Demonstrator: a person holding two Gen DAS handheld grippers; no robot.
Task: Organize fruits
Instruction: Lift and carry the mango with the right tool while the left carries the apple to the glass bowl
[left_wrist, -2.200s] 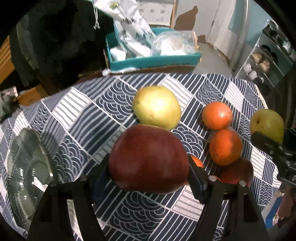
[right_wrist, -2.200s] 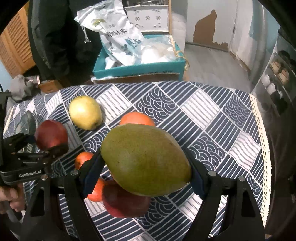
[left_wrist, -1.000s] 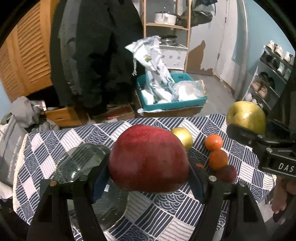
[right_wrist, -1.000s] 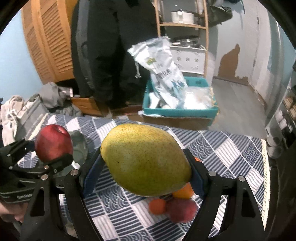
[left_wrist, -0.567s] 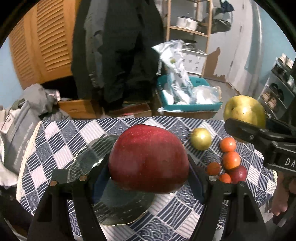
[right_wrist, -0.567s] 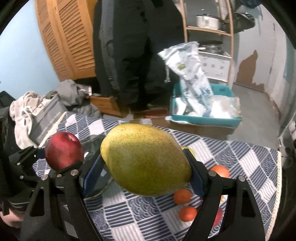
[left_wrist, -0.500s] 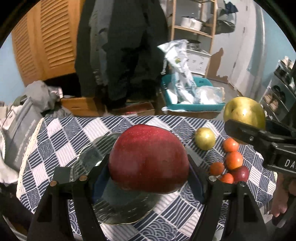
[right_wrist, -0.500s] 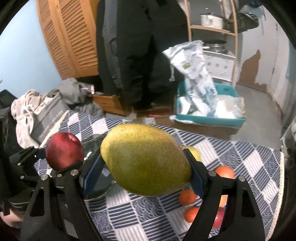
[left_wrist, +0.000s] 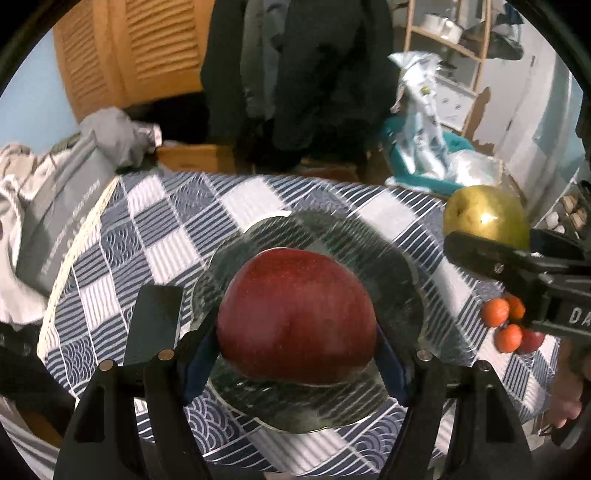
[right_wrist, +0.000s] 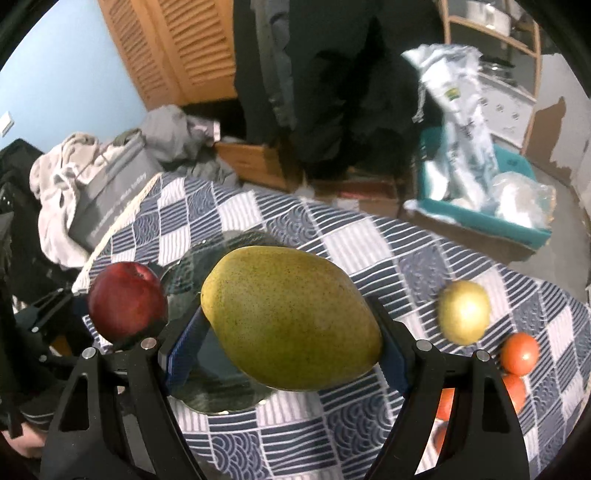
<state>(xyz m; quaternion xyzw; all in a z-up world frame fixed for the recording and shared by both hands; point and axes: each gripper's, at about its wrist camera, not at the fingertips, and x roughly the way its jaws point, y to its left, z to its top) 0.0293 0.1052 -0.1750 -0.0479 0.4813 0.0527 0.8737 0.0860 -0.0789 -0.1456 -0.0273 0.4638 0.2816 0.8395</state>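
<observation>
My left gripper (left_wrist: 295, 347) is shut on a red apple (left_wrist: 295, 317) and holds it in the air above a glass plate (left_wrist: 399, 273). My right gripper (right_wrist: 291, 332) is shut on a green mango (right_wrist: 291, 317), held above the plate (right_wrist: 221, 384) in the right wrist view. The apple (right_wrist: 127, 301) shows at the left there. The mango (left_wrist: 485, 218) shows at the right of the left wrist view. A yellow pear (right_wrist: 463, 312) and several oranges (right_wrist: 519, 352) lie on the patterned tablecloth (right_wrist: 369, 240) to the right.
Oranges and a dark red fruit (left_wrist: 511, 332) lie near the table's right edge. A teal crate (right_wrist: 480, 218) with plastic bags stands on the floor behind. Grey clothes and a bag (right_wrist: 110, 184) lie past the table's left edge. A dark coat hangs behind.
Both grippers have moved left with their fruits, from over the fruit pile to over the glass plate. The plate now sits right under the apple and the mango.
</observation>
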